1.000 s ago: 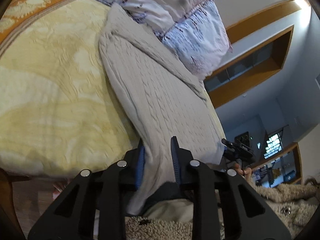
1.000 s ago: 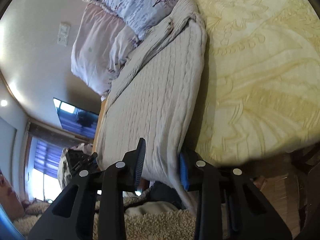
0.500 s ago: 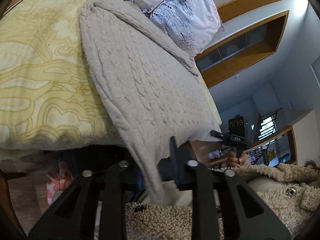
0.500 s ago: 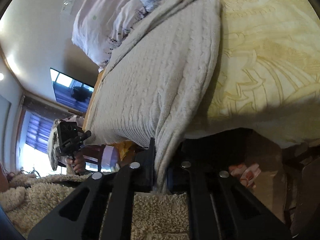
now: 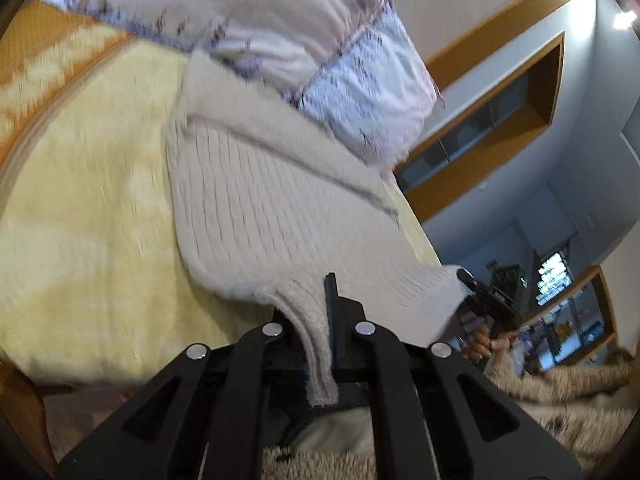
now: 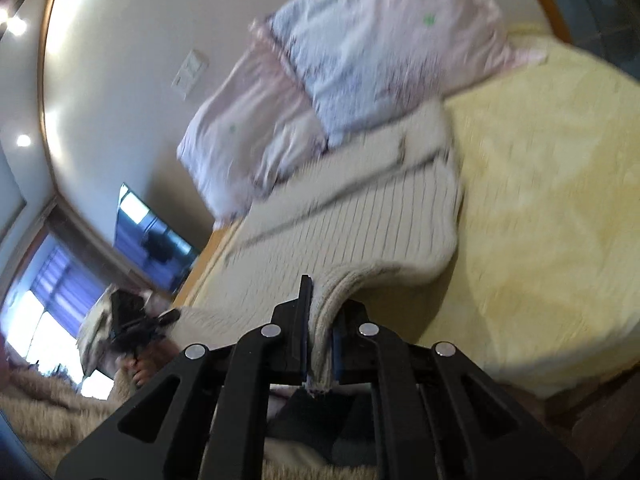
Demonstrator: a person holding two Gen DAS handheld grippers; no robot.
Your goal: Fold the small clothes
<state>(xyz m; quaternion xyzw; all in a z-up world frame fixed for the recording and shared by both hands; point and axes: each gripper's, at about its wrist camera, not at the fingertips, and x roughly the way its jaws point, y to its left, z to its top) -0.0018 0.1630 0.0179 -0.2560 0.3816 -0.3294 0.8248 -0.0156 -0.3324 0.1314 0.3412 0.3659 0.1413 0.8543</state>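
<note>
A beige cable-knit sweater (image 5: 272, 200) lies lengthwise on the yellow bedspread (image 5: 80, 220), its far end against the pillows. My left gripper (image 5: 316, 320) is shut on one near corner of the sweater's hem, which hangs down between the fingers. My right gripper (image 6: 320, 320) is shut on the other near corner of the sweater (image 6: 360, 220). Both corners are lifted off the bed and carried over the garment. Each view shows the other gripper at the sweater's far corner, the right one (image 5: 488, 300) and the left one (image 6: 136, 320). Both views are motion-blurred.
Two floral pillows (image 5: 320, 40) lie at the head of the bed (image 6: 380, 40). The yellow bedspread (image 6: 540, 200) extends beside the sweater. A fluffy beige sleeve (image 5: 560, 392) is at the lower edge. A wooden wall niche (image 5: 500, 120) and a wall screen (image 6: 152, 236) are behind.
Both grippers closed on the sweater's near hem corners, dipped below the bed edge, then rose and moved forward over the bed, lifting the hem toward the pillows.
</note>
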